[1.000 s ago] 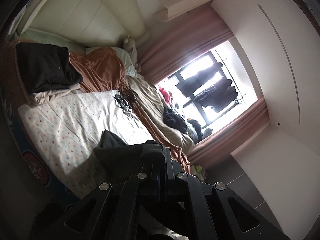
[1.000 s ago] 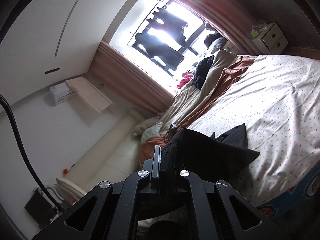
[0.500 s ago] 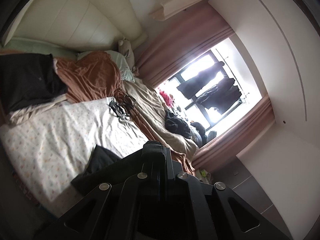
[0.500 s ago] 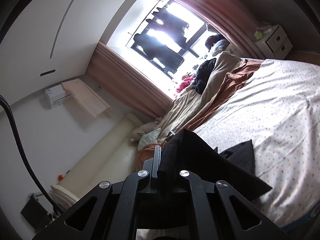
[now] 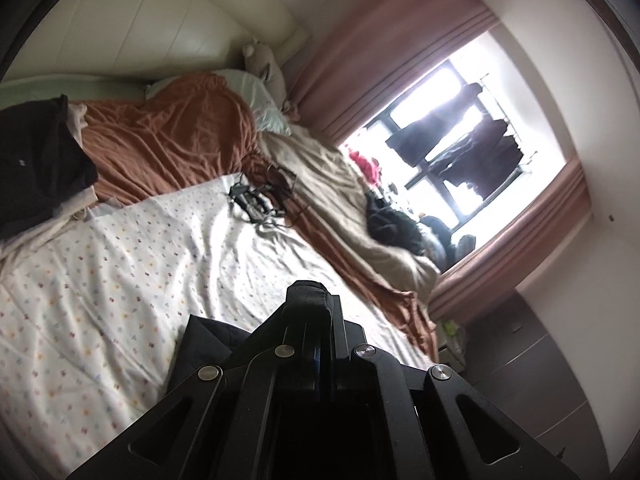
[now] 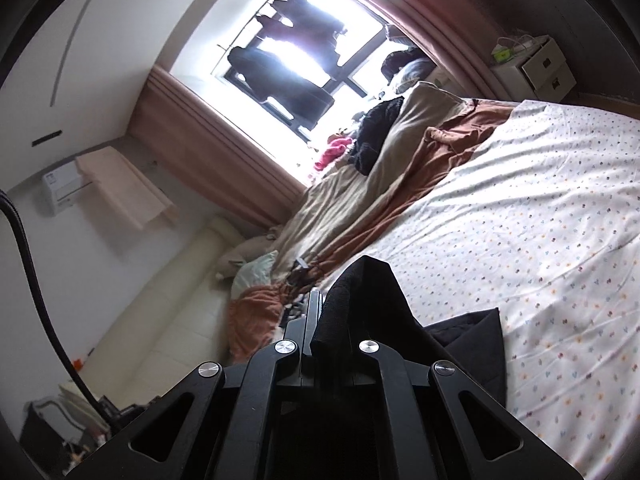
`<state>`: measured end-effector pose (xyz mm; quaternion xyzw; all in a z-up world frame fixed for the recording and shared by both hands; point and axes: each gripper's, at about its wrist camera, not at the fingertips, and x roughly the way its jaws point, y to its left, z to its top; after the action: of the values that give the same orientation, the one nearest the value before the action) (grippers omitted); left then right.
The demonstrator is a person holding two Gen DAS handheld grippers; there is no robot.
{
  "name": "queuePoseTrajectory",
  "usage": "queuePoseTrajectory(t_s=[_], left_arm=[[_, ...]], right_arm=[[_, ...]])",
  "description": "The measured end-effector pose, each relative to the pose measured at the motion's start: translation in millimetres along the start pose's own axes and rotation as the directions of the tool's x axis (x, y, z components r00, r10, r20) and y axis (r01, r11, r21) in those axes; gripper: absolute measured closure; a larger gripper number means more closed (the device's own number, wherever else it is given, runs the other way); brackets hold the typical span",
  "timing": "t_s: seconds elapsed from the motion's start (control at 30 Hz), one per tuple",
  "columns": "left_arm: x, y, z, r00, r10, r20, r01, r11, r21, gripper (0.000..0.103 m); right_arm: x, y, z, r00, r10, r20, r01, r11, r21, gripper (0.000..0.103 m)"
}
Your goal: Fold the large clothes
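My left gripper (image 5: 310, 300) is shut on a bunched edge of a black garment (image 5: 204, 344), which trails down to the left onto the dotted white bedsheet (image 5: 132, 272). In the right wrist view my right gripper (image 6: 320, 312) is shut on another part of the black garment (image 6: 372, 292); its cloth drapes to the right and a corner rests on the bedsheet (image 6: 520, 240). Both grippers hang over the bed. Most of the garment is hidden under the gripper bodies.
A brown blanket (image 5: 168, 140) and a beige duvet (image 5: 340, 200) lie along the far side of the bed. A dark folded pile (image 5: 36, 160) sits at the left. Tangled cables (image 5: 260, 200) lie on the sheet. A window (image 5: 460, 140) and a white nightstand (image 6: 532, 64) are beyond.
Both grippers have travelled across the bed with the black garment, toward the headboard side. The dark folded pile slid to the left edge of the left wrist view, and less garment shows.
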<state>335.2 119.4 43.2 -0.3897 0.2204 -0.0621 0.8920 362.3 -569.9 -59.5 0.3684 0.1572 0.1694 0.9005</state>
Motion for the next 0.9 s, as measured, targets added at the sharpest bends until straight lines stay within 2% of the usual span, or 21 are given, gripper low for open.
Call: queuePoseTrajectory(t_s=[0.2, 0.43, 0.63, 0.67, 0.7, 0.73, 0.77, 0.8, 0.83, 0.9], left_arm=[[60.8, 27.1, -4.2, 0.996, 0.061, -0.062, -0.062, 0.998, -0.021, 0.101], [115.6, 69.9, -28.2, 0.978, 0.139, -0.153, -0.147, 0.988, -0.045, 0.101], [150.8, 77.7, -30.2, 0.964, 0.17, -0.203, -0.179, 0.983, -0.025, 0.101], [155.6, 74.9, -29.3, 0.961, 0.168, -0.218, -0.176, 0.984, -0.018, 0.1], [158.3, 71.6, -28.4, 0.96, 0.155, -0.234, -0.162, 0.987, -0.012, 0.093], [160.4, 67.9, -27.8, 0.96, 0.131, -0.249, -0.137, 0.991, -0.007, 0.075], [159.4, 63.2, -27.4, 0.962, 0.109, -0.251, -0.112, 0.994, 0.002, 0.061], [155.8, 58.8, -27.1, 0.967, 0.103, -0.234, -0.103, 0.995, 0.012, 0.037], [146.5, 54.1, -26.8, 0.977, 0.103, -0.187, -0.099, 0.995, 0.03, 0.028], [133.9, 49.5, -25.6, 0.983, 0.124, -0.138, -0.116, 0.991, 0.067, 0.026]], right_arm=[[48.0, -31.4, 0.4, 0.996, -0.065, -0.054, 0.066, 0.998, 0.012, 0.099], [88.2, -74.8, -19.9, 0.981, -0.143, -0.128, 0.151, 0.987, 0.057, 0.099], [112.7, -94.1, -21.7, 0.967, -0.201, -0.159, 0.214, 0.974, 0.074, 0.096], [114.8, -92.9, -20.5, 0.962, -0.221, -0.16, 0.234, 0.97, 0.065, 0.087], [115.9, -91.5, -19.2, 0.961, -0.226, -0.161, 0.238, 0.969, 0.06, 0.061], [114.7, -88.8, -17.4, 0.962, -0.225, -0.153, 0.236, 0.97, 0.056, 0.045], [111.1, -85.3, -16.5, 0.963, -0.234, -0.136, 0.243, 0.969, 0.051, 0.019], [106.3, -82.4, -16.5, 0.963, -0.244, -0.114, 0.25, 0.967, 0.043, 0.016], [101.9, -78.9, -16.3, 0.964, -0.248, -0.098, 0.251, 0.968, 0.024, 0.016], [98.1, -76.5, -16.8, 0.961, -0.255, -0.111, 0.256, 0.967, -0.004, 0.016]])
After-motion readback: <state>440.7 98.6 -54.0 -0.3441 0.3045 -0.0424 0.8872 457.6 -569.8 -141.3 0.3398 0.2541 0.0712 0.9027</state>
